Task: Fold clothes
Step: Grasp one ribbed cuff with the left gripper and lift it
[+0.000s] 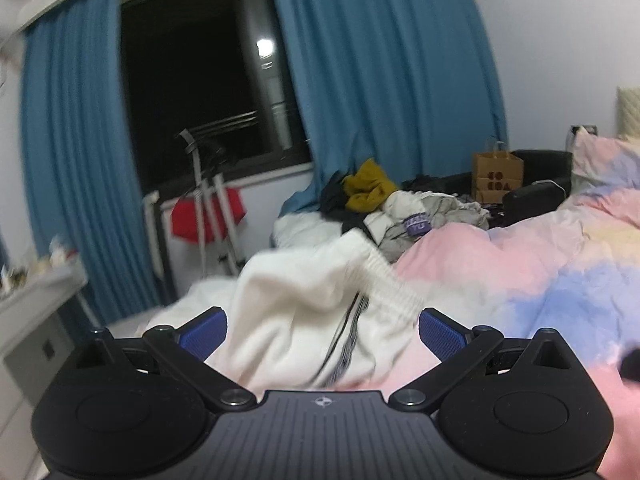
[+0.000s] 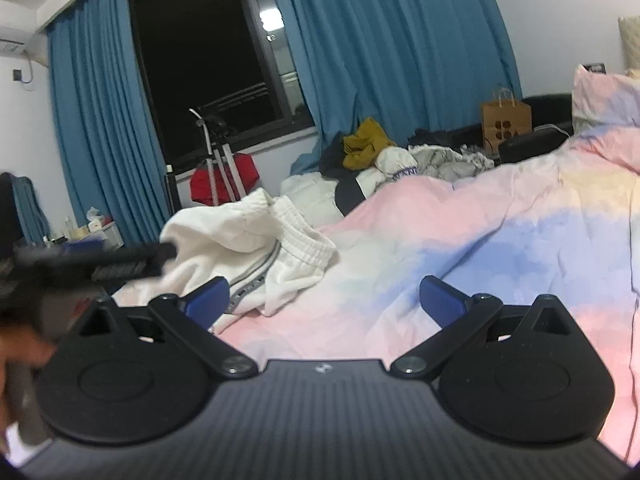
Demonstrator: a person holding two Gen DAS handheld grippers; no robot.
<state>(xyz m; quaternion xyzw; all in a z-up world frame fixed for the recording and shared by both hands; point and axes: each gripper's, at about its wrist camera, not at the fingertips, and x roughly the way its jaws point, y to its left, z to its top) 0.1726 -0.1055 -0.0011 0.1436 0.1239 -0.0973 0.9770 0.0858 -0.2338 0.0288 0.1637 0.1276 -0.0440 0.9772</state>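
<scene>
White garment (image 1: 304, 308): soft fleecy cloth, matt, with a ribbed elastic waistband (image 1: 384, 280) and a woven striped tape along the side.
Bed cover (image 2: 480, 240): thin smooth cloth, matt, creased, dyed in pastel patches.
Left hand-held gripper (image 1: 322, 330): matt black plastic body, ribbed top plate, dull metal pivot screws; finger pads (image 1: 442, 334) blue, finely textured like rubber.
Right hand-held gripper (image 2: 324, 298): same finish.
Curtains (image 2: 384, 52): matt blue cloth.
Bag (image 1: 497, 176): brown paper.

Motion-blurred left gripper (image 2: 132, 260), white garment (image 1: 320, 300)
</scene>
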